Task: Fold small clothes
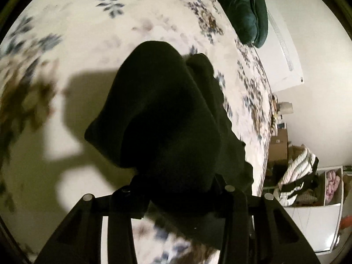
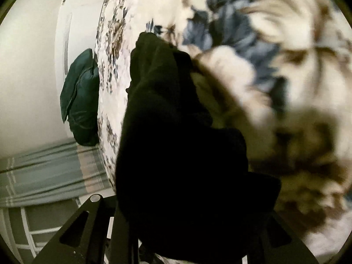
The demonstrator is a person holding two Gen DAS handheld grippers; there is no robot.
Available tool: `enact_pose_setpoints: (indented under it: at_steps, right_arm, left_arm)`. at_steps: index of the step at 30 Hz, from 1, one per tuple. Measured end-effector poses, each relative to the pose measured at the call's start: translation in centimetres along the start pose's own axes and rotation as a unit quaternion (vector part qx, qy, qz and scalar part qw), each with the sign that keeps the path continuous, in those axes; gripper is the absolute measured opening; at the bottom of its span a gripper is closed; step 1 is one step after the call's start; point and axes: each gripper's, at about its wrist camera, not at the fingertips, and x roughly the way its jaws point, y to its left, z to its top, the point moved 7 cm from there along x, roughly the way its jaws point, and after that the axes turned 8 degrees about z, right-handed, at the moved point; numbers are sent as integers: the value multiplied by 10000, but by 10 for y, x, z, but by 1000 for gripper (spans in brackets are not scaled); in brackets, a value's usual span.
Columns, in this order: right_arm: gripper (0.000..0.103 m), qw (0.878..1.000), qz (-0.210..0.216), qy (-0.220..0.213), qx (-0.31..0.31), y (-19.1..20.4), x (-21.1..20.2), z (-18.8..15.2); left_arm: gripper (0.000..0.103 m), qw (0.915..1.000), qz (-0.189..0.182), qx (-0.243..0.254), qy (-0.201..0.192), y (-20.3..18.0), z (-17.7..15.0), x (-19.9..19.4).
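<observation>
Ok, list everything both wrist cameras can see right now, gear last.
Black garment: one, black, bunched, hanging from both grippers over the bed.
Bedspread: one, cream with blue-brown flowers, beneath the garment.
Cushion: one, dark green, at the bed's edge.
Striped rug: one, grey-green, on the floor.
Shelf unit: one, white, with clutter, beside the bed.
Left hand-held gripper: black, shut on the garment.
Right hand-held gripper: black, fingertips hidden by cloth.
</observation>
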Motion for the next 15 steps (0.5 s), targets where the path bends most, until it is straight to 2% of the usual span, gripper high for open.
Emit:
enact_pose_setpoints:
  at_steps: [4,6,9,10,12,13,15]
  right_arm:
    - [27,9997,-197,148,-30,-18,-29,-12]
    - [27,9994,-304,177,-14,-39,-40,-16]
    - [28,9992,-289,234,147,-66,-43,-21]
    - [33,9989,-278,267,272,-72,-36,-15]
    - [51,9978,-423,337,390,-85,-33,-11]
    - [55,9974,-466,385,402,-90,-35,-11]
    - [62,9971,-416,499,384,-93,-38,-14]
  left_arm:
    - [38,9993,216,-120,293,26,-31,5]
    - [38,9987,269,-196,381,38,-41,11]
    - [46,9984,245,-210,468,43,-44,16]
    - [50,9980,199,-219,562,44,-42,17]
    - [57,9970,204,-65,741,42,-43,11]
    - [59,9966,230,25,790,45,-48,5]
    - [69,9953,350,283,862,50,-52,-10]
